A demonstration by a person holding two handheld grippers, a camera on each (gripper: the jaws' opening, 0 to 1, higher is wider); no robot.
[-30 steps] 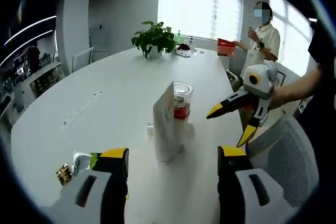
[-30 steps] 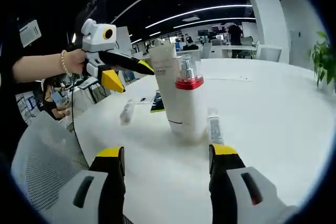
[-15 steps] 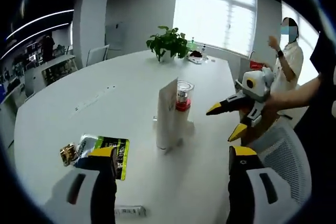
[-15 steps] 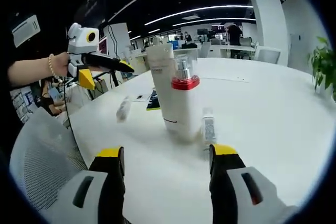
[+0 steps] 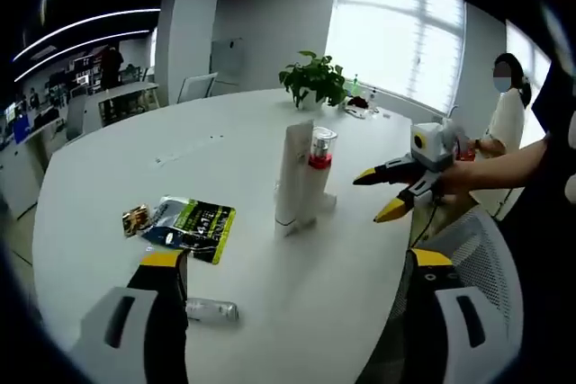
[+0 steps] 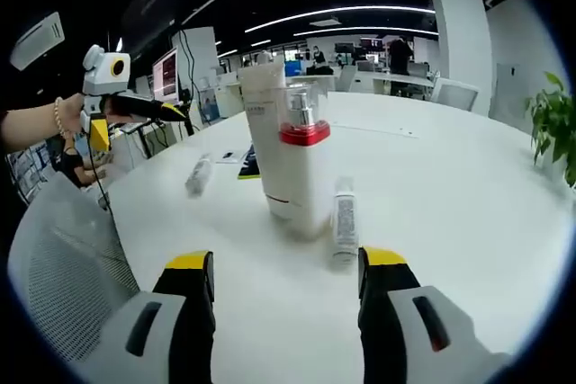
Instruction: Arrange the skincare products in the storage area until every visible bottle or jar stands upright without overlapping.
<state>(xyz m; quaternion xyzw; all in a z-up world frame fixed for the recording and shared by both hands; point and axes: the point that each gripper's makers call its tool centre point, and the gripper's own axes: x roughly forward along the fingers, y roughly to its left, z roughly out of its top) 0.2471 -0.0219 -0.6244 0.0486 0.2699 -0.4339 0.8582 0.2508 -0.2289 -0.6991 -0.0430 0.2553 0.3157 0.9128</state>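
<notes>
Left gripper (image 5: 292, 267): I hold it released, its yellow-tipped jaws spread wide and grasping nothing, above the near edge of the tabletop; in the right gripper view I see it raised off the far-left edge (image 6: 135, 110).
Right gripper (image 6: 283, 263): I hold it released too, jaws wide apart and empty, low over the near edge; in the left gripper view it hangs beyond the right edge (image 5: 382, 191), jaws parted.
Round white tabletop (image 5: 126, 177): carries every product listed here.
Tall white squeeze tube (image 6: 274, 146): stands upright near the middle of the tabletop, cap end down; also seen edge-on in the left gripper view (image 5: 292, 177).
Clear pump bottle with red collar (image 6: 301, 123): upright, just beside the tube and overlapping it in both views (image 5: 320, 150); I cannot tell whether the two touch.
Small white tube with printed label (image 6: 342, 222): lies flat just beside the foot of the upright pair.
Small clear bottle (image 5: 211, 310): lies on its side near the near edge, between my left jaws; in the right gripper view it lies toward the left edge (image 6: 198, 173).
Dark green sachet (image 5: 193, 227): lies flat left of the upright pair.
Small brown packet (image 5: 136, 219): flat, just beside the sachet's left end.
Potted green plant (image 5: 315, 83): stands at the far edge.
</notes>
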